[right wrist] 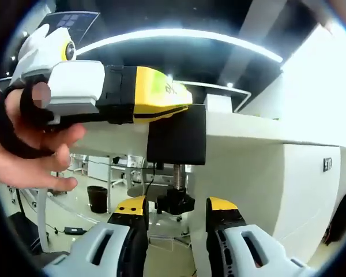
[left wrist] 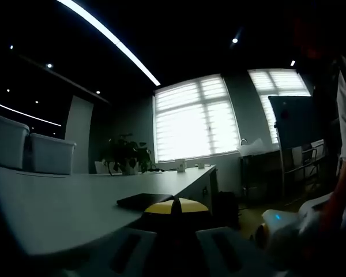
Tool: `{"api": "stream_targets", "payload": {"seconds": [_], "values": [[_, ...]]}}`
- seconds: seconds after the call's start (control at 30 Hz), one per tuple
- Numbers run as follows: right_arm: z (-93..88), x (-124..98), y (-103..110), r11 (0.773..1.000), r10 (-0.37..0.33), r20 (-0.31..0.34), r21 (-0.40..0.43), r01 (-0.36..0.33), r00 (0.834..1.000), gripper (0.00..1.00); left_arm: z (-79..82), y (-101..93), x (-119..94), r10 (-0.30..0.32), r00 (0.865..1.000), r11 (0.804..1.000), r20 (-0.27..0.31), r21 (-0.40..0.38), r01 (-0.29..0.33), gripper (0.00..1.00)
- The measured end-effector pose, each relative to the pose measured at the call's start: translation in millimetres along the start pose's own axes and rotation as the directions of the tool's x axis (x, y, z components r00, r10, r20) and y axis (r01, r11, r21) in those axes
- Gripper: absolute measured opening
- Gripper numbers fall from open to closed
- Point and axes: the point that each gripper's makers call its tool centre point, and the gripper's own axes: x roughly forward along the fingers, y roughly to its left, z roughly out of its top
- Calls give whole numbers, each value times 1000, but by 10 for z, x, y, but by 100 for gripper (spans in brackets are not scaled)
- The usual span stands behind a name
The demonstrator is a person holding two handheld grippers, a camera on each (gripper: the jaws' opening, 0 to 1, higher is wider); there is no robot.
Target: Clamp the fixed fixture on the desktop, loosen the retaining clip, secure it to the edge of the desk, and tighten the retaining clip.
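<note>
At the white desk [right wrist: 248, 135] edge, left gripper [right wrist: 179, 107] grasps the black fixture [right wrist: 177, 138]; right gripper [right wrist: 176, 216] released.

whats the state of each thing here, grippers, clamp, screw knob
left gripper: shut on the black clamp fixture, held at the desk edge
black clamp fixture: hooked over the desk edge, screw hanging below
screw knob: under the desk, between the right gripper's jaws, not gripped
right gripper: open, jaws either side of the knob
</note>
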Motion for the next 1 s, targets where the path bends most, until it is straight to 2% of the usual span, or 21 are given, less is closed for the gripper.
{"api": "stream_targets", "payload": {"seconds": [0.07,0.17,0.27,0.3,0.33,0.47,0.53,0.6,0.67,0.73,0.83,0.9,1.0], "values": [[12,15,1,1000,-6,4,-2,6,1000,36,0,1,-2,-1,1000,1000,1,-4,1,1],[12,-9,-47,1000,-23,1,-20,23,1000,27,1,1,-4,-1,1000,1000,2,-7,1,1],[-19,-93,-90,999,-24,0,-23,24,1000,27,2,1,-5,-2,1000,1000,4,-10,2,1],[12,-84,-36,999,-17,4,-28,18,1000,26,2,2,-5,-2,1000,1000,4,-10,2,1],[33,-105,-16,999,-1,18,-43,1,1000,26,2,2,-4,-3,1000,1000,5,-10,3,1],[-15,-46,10,992,124,30,-7,-123,992,26,3,11,-6,-3,1000,1000,7,-17,3,1],[2,35,97,979,204,23,-14,-204,979,26,3,14,-11,-2,1000,1000,7,-21,2,1],[3,45,117,955,296,17,-3,-296,955,26,-1,18,-17,-1,1000,1000,5,-20,1,1],[1,43,136,917,397,14,18,-398,918,26,1,28,-24,-4,1000,1000,7,-24,4,1],[4,38,151,887,461,16,9,-461,887,26,2,28,-22,-5,1000,1000,5,-25,6,1],[1,44,192,847,531,29,18,-532,847,26,1,27,-21,-3,1000,1000,6,-23,4,1],[-2,64,198,831,556,24,-9,-556,831,27,3,27,-23,-1,1000,1000,9,-27,2,1],[-3,64,203,819,574,14,-8,-574,818,27,1,25,-22,3,1000,1000,11,-25,-3,1]]}}
